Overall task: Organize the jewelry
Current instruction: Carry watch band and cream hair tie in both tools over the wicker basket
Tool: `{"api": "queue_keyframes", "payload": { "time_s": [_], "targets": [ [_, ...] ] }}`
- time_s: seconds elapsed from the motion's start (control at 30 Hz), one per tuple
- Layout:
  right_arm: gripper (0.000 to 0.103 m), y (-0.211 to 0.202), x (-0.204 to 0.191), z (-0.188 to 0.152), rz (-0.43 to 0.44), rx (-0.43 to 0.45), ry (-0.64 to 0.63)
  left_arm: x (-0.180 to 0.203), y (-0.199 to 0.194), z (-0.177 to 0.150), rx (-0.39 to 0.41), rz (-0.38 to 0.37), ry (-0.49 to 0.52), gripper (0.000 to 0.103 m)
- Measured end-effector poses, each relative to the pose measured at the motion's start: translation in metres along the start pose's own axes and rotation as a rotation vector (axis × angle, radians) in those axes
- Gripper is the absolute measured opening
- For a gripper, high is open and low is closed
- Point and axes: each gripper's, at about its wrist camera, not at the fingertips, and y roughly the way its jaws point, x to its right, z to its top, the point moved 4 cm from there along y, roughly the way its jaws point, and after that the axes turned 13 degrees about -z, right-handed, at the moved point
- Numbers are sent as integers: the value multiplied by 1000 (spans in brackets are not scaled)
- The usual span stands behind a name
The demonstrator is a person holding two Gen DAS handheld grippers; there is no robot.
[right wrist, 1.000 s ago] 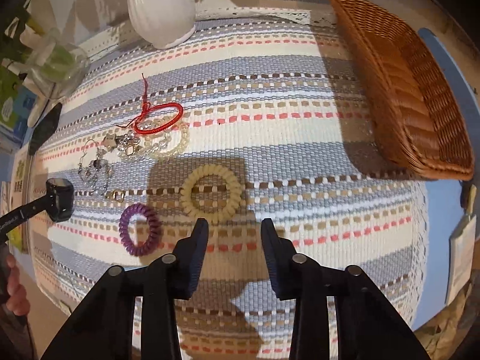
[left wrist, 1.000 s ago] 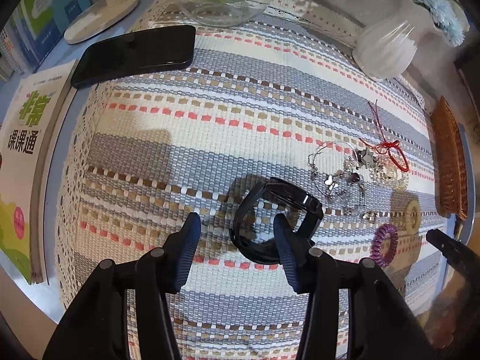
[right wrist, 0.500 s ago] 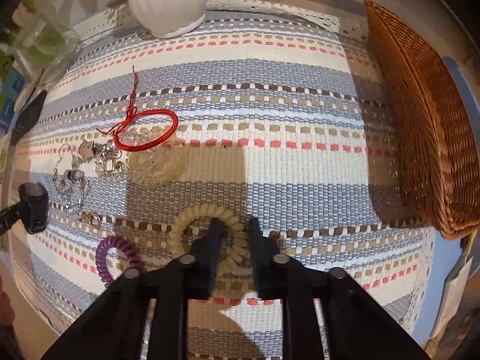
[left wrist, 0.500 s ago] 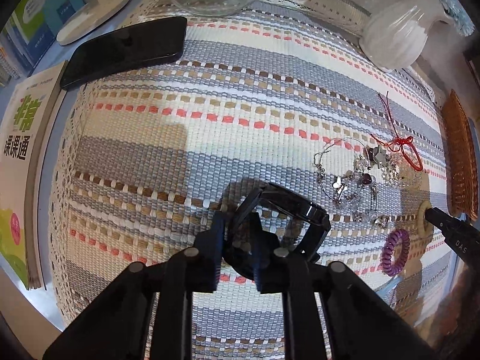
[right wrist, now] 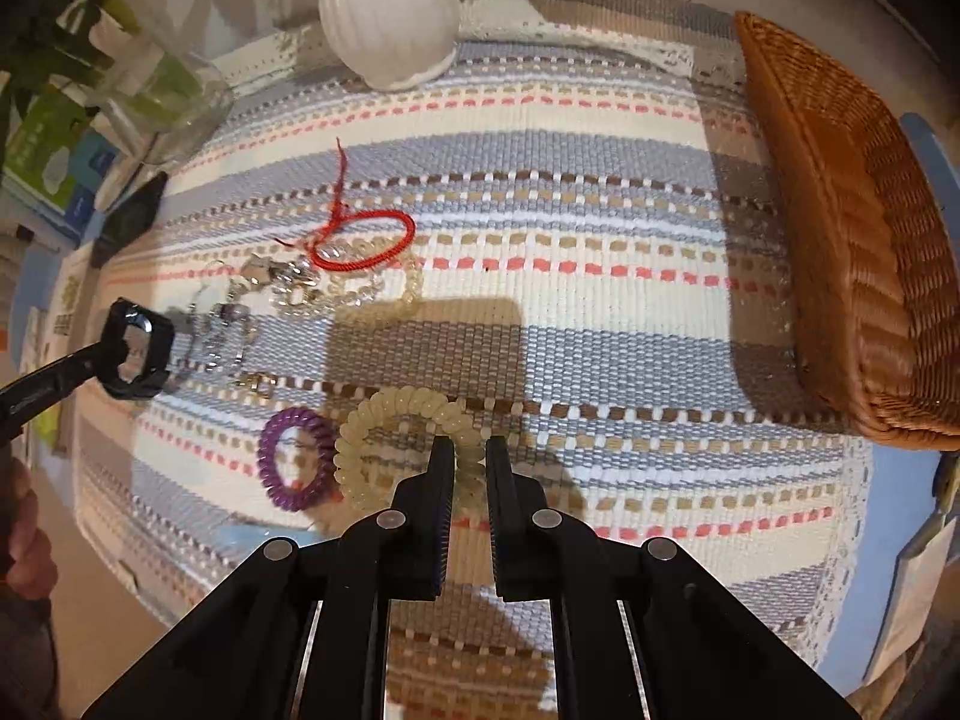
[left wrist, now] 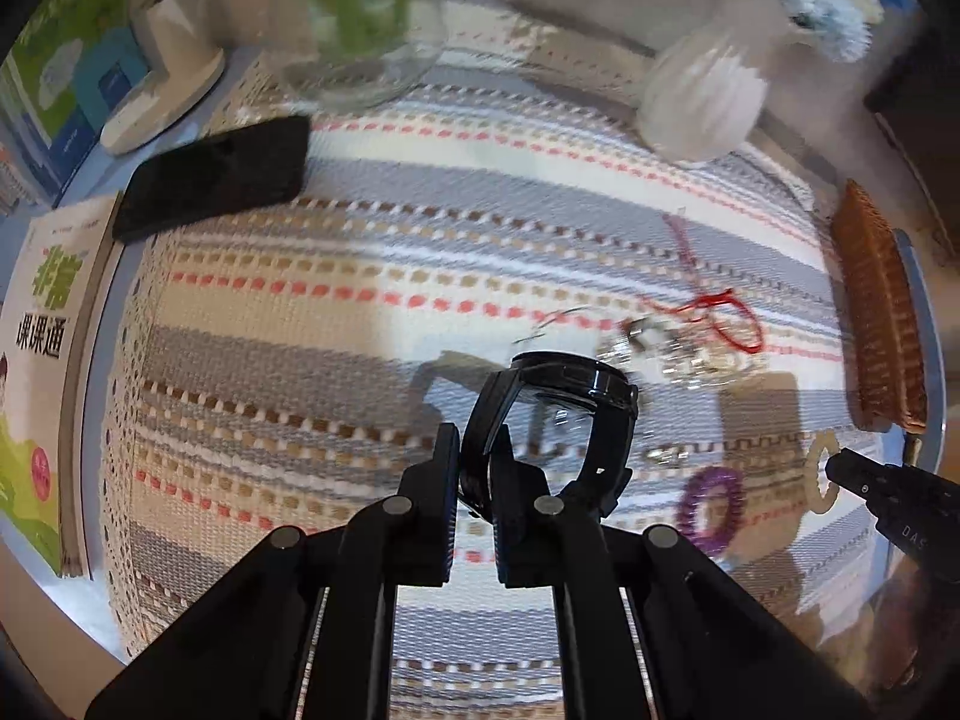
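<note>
In the left wrist view, the left gripper (left wrist: 477,468) rises from the bottom centre of the frame with its fingers (left wrist: 445,483) drawn narrow and clamped on the strap of a black watch (left wrist: 570,414), which stands up just above the fingertips at mid-frame over its own shadow on the striped woven mat (left wrist: 336,300). To the right of the watch lie a tangle of silver chain jewelry (left wrist: 678,354) and a red cord bracelet (left wrist: 729,324); lower right sits a purple spiral hair tie (left wrist: 711,507). The tip of the right gripper (left wrist: 840,471) enters at the right edge on a cream spiral hair tie (left wrist: 819,468). A wicker basket (left wrist: 879,324) stands along the right edge, a white ribbed vase (left wrist: 705,102) at upper right, a black phone (left wrist: 216,177) at upper left and a book (left wrist: 42,360) at the left edge. In the right wrist view, the right gripper (right wrist: 469,468) comes up from bottom centre, its fingers (right wrist: 441,483) closing and pinched on the cream spiral hair tie (right wrist: 390,420), which lies just right of the purple spiral hair tie (right wrist: 297,459). At the left edge the left gripper holds the black watch (right wrist: 135,351) beside the silver chain jewelry (right wrist: 228,330); the red cord bracelet (right wrist: 366,246) sits above them, the wicker basket (right wrist: 852,276) fills the right side, and the white ribbed vase (right wrist: 387,18) stands top centre on the surface.
</note>
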Motion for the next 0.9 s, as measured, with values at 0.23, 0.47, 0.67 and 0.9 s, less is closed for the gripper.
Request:
{"api": "queue_keyframes", "payload": {
  "time_s": [0.23, 0.47, 0.67, 0.9],
  "targets": [
    [10, -57, 51, 9, 34, 92, 43, 86, -11, 26, 62, -73, 113, 8],
    [10, -85, 156, 39, -49, 179, 153, 211, 4, 60, 101, -210, 280, 8],
    [10, -68, 246, 68, -97, 188, 217, 307, 33, 77, 134, -299, 388, 8],
    [10, -23, 293, 94, -90, 149, 204, 364, 72, 82, 111, -302, 411, 8]
  ]
}}
